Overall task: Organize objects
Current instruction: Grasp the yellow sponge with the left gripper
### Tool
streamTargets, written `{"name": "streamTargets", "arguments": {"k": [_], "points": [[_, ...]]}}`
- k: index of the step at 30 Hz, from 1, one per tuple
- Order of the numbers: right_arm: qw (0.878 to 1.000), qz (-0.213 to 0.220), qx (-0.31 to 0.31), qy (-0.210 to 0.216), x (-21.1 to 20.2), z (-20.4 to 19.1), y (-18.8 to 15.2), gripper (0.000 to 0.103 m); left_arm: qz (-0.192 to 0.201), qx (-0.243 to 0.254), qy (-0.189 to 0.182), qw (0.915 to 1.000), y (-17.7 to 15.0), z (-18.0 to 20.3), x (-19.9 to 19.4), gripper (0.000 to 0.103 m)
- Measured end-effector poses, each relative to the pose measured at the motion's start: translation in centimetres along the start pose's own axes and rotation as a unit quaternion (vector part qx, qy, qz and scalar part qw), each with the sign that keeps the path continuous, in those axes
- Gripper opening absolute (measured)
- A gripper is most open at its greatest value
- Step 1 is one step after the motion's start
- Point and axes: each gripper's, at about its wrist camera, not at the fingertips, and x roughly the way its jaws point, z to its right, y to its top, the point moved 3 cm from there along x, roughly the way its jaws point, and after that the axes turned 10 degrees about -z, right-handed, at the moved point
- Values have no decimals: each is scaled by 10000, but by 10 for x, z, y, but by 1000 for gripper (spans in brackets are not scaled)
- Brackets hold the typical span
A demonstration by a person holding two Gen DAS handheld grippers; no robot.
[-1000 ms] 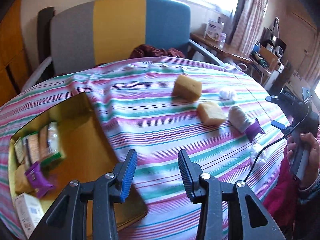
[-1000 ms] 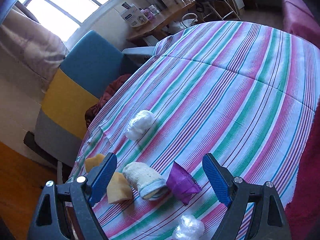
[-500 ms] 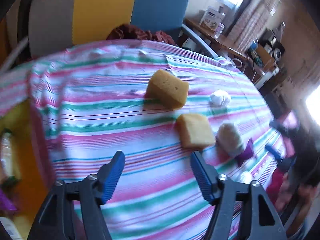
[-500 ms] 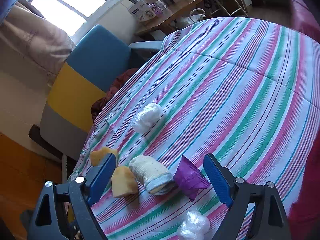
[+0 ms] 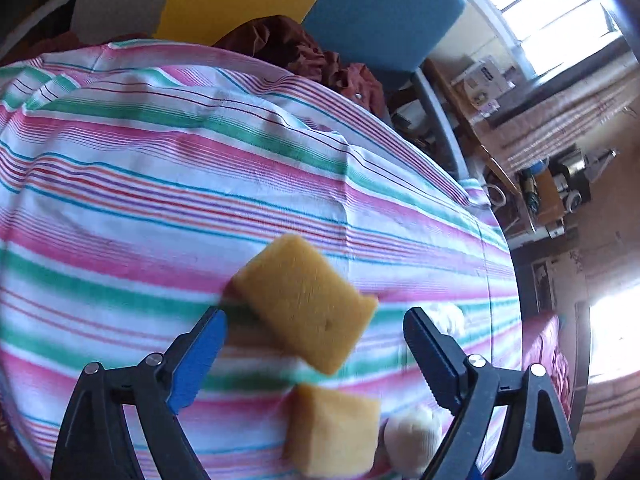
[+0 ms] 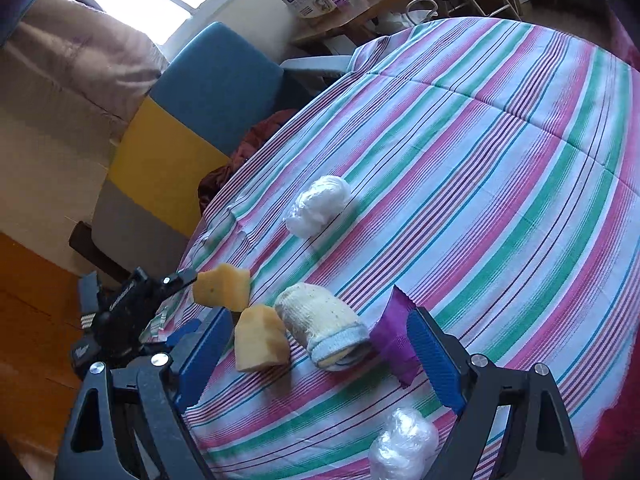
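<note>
Two yellow sponges lie on the striped tablecloth (image 5: 160, 208). The farther sponge (image 5: 304, 304) sits just ahead of my left gripper (image 5: 314, 316), whose jaws are opening wide; neither pad touches it. The nearer sponge (image 5: 332, 432) and a rolled cream sock (image 5: 412, 432) lie below it. In the right wrist view my right gripper (image 6: 320, 320) hangs open above the sock (image 6: 316, 308), with the nearer sponge (image 6: 260, 338) by its left finger and a purple packet (image 6: 392, 336) by its right. The left gripper (image 6: 188, 304) reaches in beside the farther sponge (image 6: 222, 286).
A white crumpled wad (image 6: 320, 204) lies farther back on the cloth and a clear plastic ball (image 6: 404, 444) near the front edge. A grey, yellow and blue chair (image 6: 180, 128) with a dark red cloth (image 5: 304, 52) stands behind the table. A cluttered side table (image 6: 360, 12) is by the window.
My left gripper has swung right, away from the yellow box to the sponges, rolled, and its jaws have widened. The right gripper has hardly moved.
</note>
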Motion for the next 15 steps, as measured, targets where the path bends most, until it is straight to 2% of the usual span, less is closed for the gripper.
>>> {"name": "streamTargets", "arguments": {"k": [2,5,6,7,8,13,15], "points": [[10000,-57,-15,76,2,-1,-1,90,-99,-189,-32,9998,10,1,14,91],[9998,-159,-53,145,5,-3,-2,90,-399,-418,145,9982,18,-4,40,90],[9997,-183,-58,170,6,-3,-2,90,-320,-423,142,9985,19,-4,39,89],[9996,-186,-72,178,6,-3,-2,90,-249,-372,228,9987,19,-3,36,70],[9997,-169,-81,174,5,-3,-2,90,-255,-261,366,9987,18,-2,35,60],[9996,-175,-64,209,5,-3,-2,90,-205,148,239,9994,-1,-13,18,52],[9996,-206,-69,205,6,-3,-2,90,-106,371,474,9981,-13,-16,6,52]]}}
